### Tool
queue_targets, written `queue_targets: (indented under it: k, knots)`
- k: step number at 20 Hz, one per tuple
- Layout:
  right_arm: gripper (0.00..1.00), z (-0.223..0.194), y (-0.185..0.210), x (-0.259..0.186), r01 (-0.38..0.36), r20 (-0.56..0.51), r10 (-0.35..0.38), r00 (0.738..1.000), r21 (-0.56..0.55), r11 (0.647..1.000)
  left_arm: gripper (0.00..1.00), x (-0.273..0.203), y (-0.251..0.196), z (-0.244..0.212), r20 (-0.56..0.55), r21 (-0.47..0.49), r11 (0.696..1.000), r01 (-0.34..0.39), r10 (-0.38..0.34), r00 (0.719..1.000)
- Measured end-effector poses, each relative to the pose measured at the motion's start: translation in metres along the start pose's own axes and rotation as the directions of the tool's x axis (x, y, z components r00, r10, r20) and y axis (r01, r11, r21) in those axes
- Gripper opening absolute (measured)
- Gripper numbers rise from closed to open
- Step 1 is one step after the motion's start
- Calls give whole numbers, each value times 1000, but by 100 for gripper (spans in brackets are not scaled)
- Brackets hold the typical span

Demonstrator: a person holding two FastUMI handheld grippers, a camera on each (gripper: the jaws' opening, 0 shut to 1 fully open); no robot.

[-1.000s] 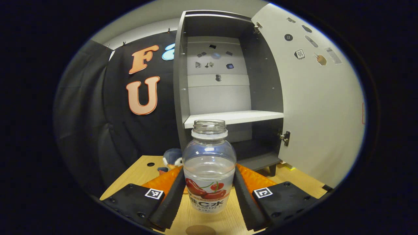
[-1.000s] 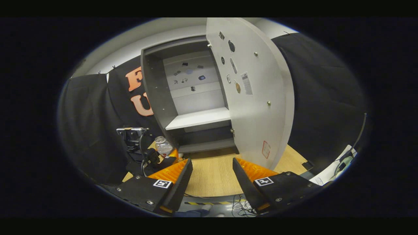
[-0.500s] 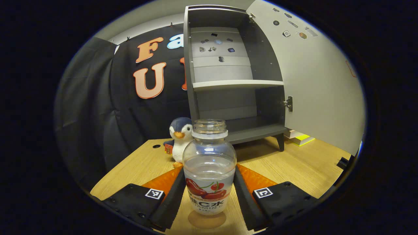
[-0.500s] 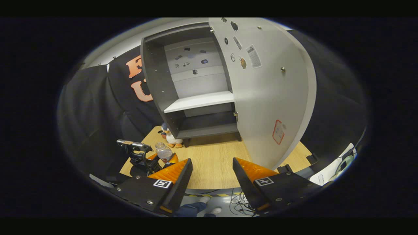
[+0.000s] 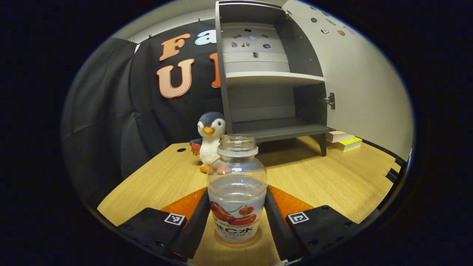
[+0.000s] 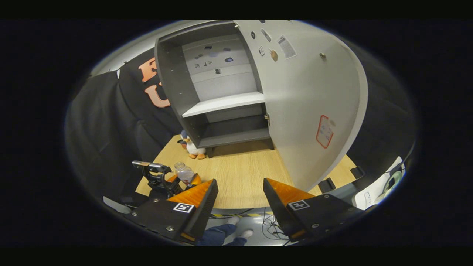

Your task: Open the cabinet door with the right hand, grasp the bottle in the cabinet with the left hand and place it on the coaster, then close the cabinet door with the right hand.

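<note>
A clear capless bottle (image 5: 236,173) with a cherry label stands upright between the fingers of my left gripper (image 5: 236,193), which is shut on its lower half. Its base rests on a round brown coaster (image 5: 257,236) on the wooden table (image 5: 317,184). Behind it, the grey cabinet (image 5: 273,77) stands open, its pale door (image 5: 366,92) swung out to the right. In the right gripper view, my right gripper (image 6: 240,199) hangs open with nothing in it over the table's front edge. Ahead of it are the door (image 6: 306,103) and, at the left, the bottle (image 6: 183,173) in the left gripper (image 6: 162,181).
A plush penguin (image 5: 209,136) sits on the table by the cabinet's left foot. Two stacked books (image 5: 342,138) lie under the open door. Black cloth hangs behind and to the left. Beyond the table's front edge are the floor, cables and a person's shoes (image 6: 236,231).
My left gripper has come down and back with the bottle, setting its base on the coaster. The right gripper has drawn back from the cabinet, still open. The door stays open.
</note>
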State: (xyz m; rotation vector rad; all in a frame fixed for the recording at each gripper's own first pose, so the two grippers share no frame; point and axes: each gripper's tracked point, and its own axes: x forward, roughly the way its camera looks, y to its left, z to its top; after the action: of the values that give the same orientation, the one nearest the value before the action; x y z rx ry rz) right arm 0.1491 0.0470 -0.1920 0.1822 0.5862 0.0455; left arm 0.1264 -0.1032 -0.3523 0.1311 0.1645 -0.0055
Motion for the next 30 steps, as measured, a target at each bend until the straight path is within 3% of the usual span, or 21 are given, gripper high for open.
queue_targets:
  k: [6,12,15,22,30]
  knots:
    - [77,-4,7,8,-25,-9,25,1000,-19,1000,86,-3,2,-7,-12,0,1000,-9,9,1000]
    - [77,-13,8,4,-33,-19,33,999,3,999,97,-10,6,-6,-13,-9,1000,-1,1,1000]
    - [77,-14,9,0,-36,-15,37,999,10,999,96,-12,7,-1,-2,7,1000,-2,2,1000]
    - [78,-12,11,-7,-49,2,49,999,23,999,96,-25,19,40,88,51,998,-48,43,995]
    - [77,-8,17,-25,-69,36,68,997,23,997,96,-49,14,100,184,30,999,-26,20,983]
